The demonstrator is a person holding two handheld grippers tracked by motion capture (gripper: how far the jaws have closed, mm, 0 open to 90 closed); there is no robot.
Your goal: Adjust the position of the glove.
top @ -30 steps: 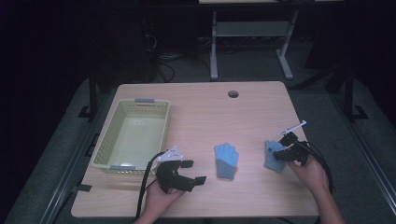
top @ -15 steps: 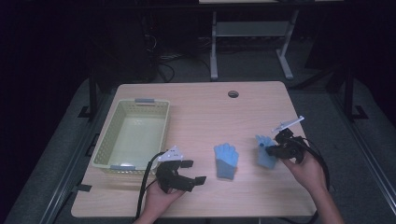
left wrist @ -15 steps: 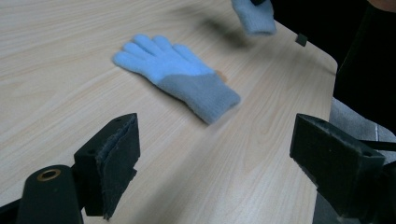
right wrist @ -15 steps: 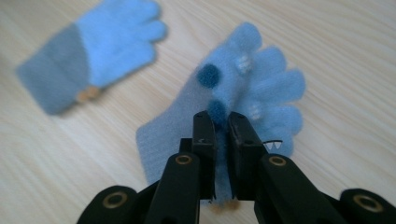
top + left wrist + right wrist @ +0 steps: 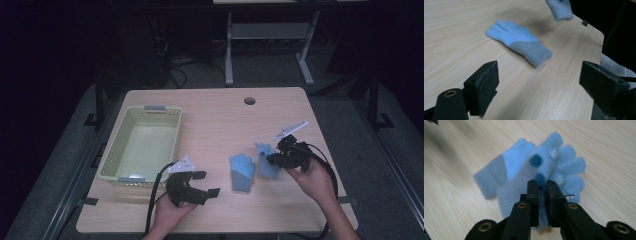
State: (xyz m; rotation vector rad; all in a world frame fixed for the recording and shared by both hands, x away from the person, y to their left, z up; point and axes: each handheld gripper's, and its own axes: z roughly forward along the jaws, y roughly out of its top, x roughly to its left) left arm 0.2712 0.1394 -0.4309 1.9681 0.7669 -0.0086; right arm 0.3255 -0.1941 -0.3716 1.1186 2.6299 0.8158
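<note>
Right tongs (image 5: 542, 187) pinch a blue glove (image 5: 554, 170) above the wooden table (image 5: 215, 115).

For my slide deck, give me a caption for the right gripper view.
Right gripper clamps a blue glove above its mate.

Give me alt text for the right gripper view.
The right gripper is shut on a fuzzy blue glove, held above a wooden table. A second blue glove lies flat on the table behind it.

My right gripper (image 5: 542, 186) pinches a blue glove (image 5: 554, 170). Another glove (image 5: 499, 170) lies below it on the table (image 5: 461, 150).
</note>
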